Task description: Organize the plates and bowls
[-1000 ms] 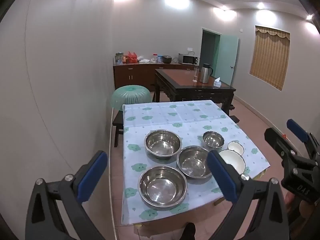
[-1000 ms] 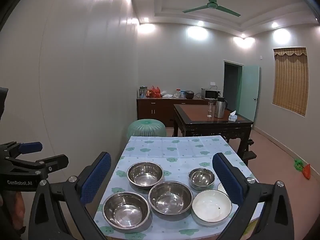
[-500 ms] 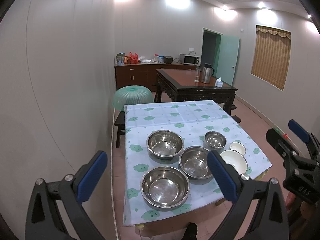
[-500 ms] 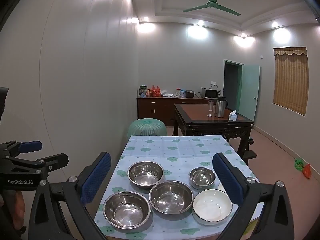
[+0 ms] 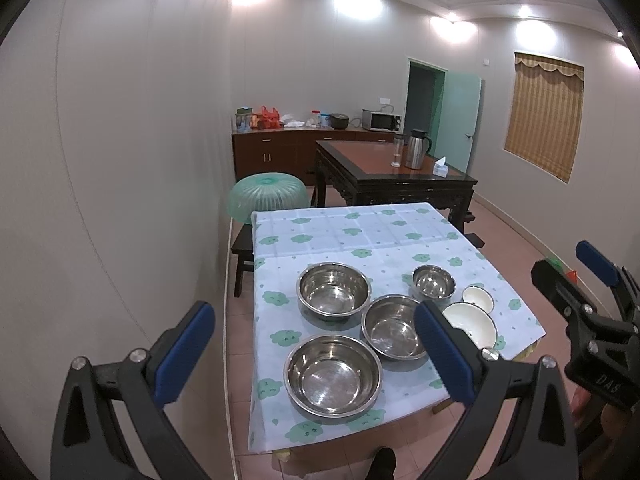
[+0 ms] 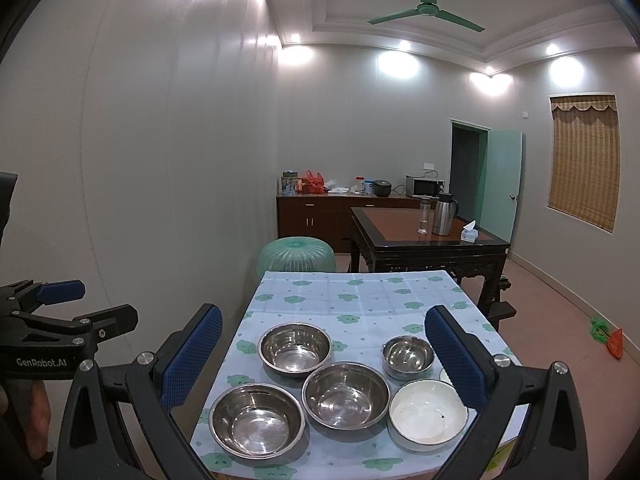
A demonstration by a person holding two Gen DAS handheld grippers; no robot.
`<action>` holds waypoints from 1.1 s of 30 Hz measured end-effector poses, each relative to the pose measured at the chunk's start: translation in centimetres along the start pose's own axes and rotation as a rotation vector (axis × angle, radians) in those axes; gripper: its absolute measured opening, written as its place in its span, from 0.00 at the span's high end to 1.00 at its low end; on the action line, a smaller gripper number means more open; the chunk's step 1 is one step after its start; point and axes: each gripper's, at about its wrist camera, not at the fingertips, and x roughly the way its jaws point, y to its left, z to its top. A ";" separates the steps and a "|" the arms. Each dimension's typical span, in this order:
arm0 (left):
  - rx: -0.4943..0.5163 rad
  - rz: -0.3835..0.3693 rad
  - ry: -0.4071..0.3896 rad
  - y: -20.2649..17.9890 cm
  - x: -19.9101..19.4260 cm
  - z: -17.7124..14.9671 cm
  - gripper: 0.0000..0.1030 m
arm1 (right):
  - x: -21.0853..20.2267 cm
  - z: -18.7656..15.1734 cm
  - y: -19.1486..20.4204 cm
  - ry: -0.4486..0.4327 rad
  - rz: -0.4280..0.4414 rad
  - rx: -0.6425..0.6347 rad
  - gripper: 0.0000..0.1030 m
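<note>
Ahead of me, past the desk's green-flowered cloth (image 6: 360, 304), a green mesh food cover (image 6: 296, 254) sits on a low stool against the wall. Beyond it stands a dark wooden table (image 6: 424, 240) carrying a steel flask (image 6: 445, 214), a clear tumbler (image 6: 423, 220) and a tissue box (image 6: 469, 234). A sideboard (image 5: 296, 148) holds a microwave (image 5: 381, 120) and red bags (image 5: 267, 115). A green ceiling fan (image 6: 427, 10) hangs overhead; a bamboo blind (image 6: 584, 160) covers the window.
</note>
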 end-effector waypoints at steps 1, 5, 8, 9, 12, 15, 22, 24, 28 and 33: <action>-0.001 0.002 -0.001 -0.1 0.0 -0.1 0.02 | 0.0 0.0 0.0 0.002 0.001 0.000 0.01; 0.001 0.002 -0.001 0.1 0.1 -0.1 0.02 | 0.2 0.0 -0.2 0.007 0.001 0.000 0.01; 0.002 0.002 0.000 0.0 0.1 -0.2 0.02 | 0.2 0.0 -0.1 0.011 0.002 -0.002 0.01; 0.003 0.002 0.000 -0.1 0.1 -0.2 0.02 | 0.3 0.0 -0.1 0.013 0.002 -0.003 0.01; 0.006 0.002 0.002 -0.2 0.2 -0.3 0.02 | 0.4 0.0 -0.2 0.016 0.001 -0.001 0.01; 0.008 0.002 0.006 -0.3 0.3 -0.4 0.02 | 0.6 0.0 -0.3 0.019 -0.001 0.003 0.01; 0.009 0.009 0.015 -1.0 0.7 -0.4 0.02 | 1.1 0.0 -0.1 0.032 0.003 0.005 0.01; 0.010 0.009 0.020 -1.0 0.9 -0.4 0.02 | 1.1 0.1 0.0 0.032 0.003 0.007 0.01; 0.010 0.011 0.021 -0.9 1.1 -0.5 0.02 | 1.4 0.1 0.1 0.035 0.005 0.009 0.01; 0.010 0.013 0.024 -0.7 1.2 -0.4 0.02 | 1.6 0.1 0.3 0.036 0.008 0.012 0.01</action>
